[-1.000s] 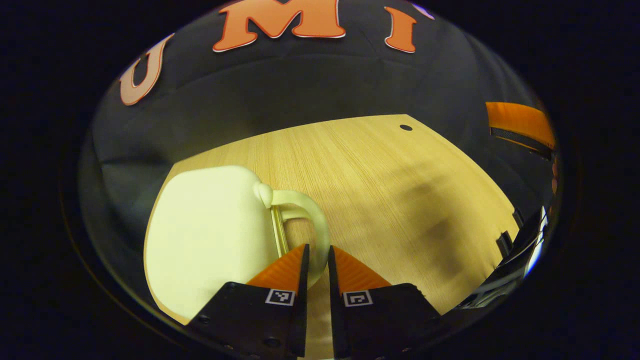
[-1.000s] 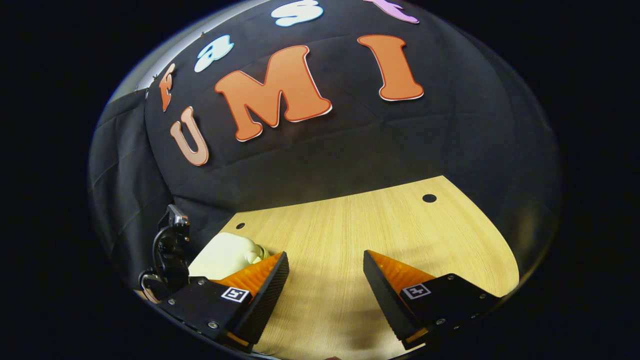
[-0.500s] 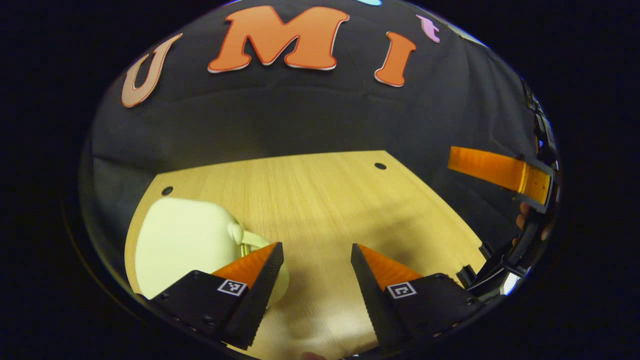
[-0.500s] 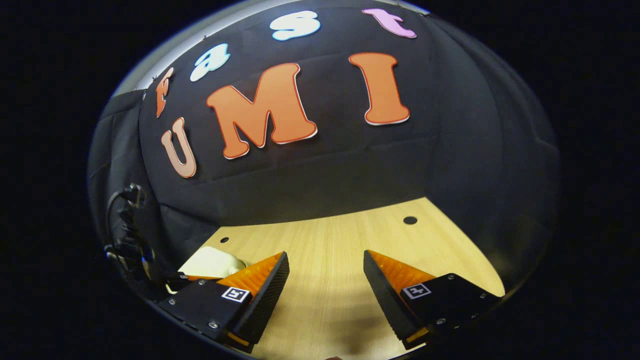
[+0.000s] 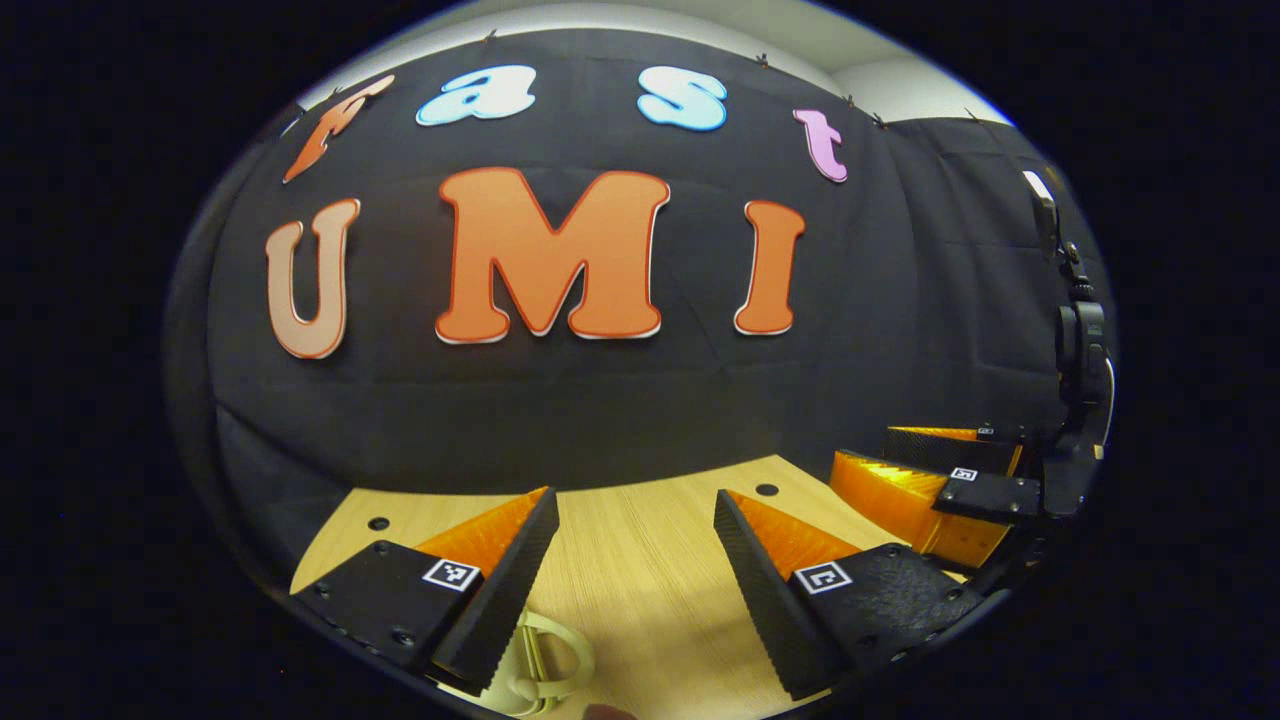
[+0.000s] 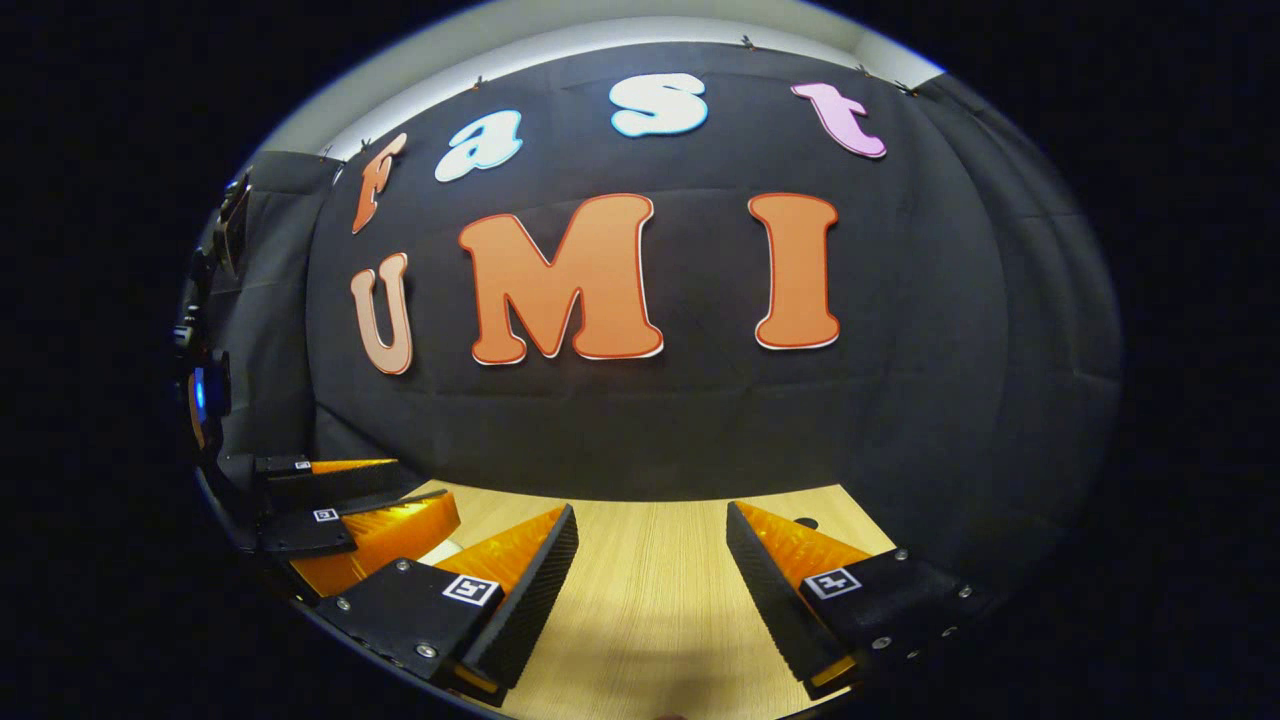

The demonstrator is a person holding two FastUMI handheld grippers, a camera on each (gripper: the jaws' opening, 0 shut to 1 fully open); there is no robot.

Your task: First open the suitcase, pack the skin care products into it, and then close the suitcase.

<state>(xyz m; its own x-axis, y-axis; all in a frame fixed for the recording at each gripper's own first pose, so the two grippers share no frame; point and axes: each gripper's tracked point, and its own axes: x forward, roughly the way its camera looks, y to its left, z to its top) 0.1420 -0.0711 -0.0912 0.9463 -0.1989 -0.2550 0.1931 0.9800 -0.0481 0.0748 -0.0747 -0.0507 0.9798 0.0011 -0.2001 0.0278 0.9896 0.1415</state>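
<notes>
Suitcase handle (image 5: 548, 665) below left gripper (image 5: 636, 525)

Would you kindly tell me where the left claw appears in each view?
Left gripper view: the left claw is at bottom centre, open, above the wooden table.
Right gripper view: it is at the lower left edge, seen side-on.
Shared landmark: the wooden table.

Cream-coloured suitcase handle (image 5: 548, 662): a curved loop lying on the wooden table (image 5: 640, 560), visible at the lower edge of the left gripper view. The suitcase body is hidden; open or closed cannot be told.
</notes>
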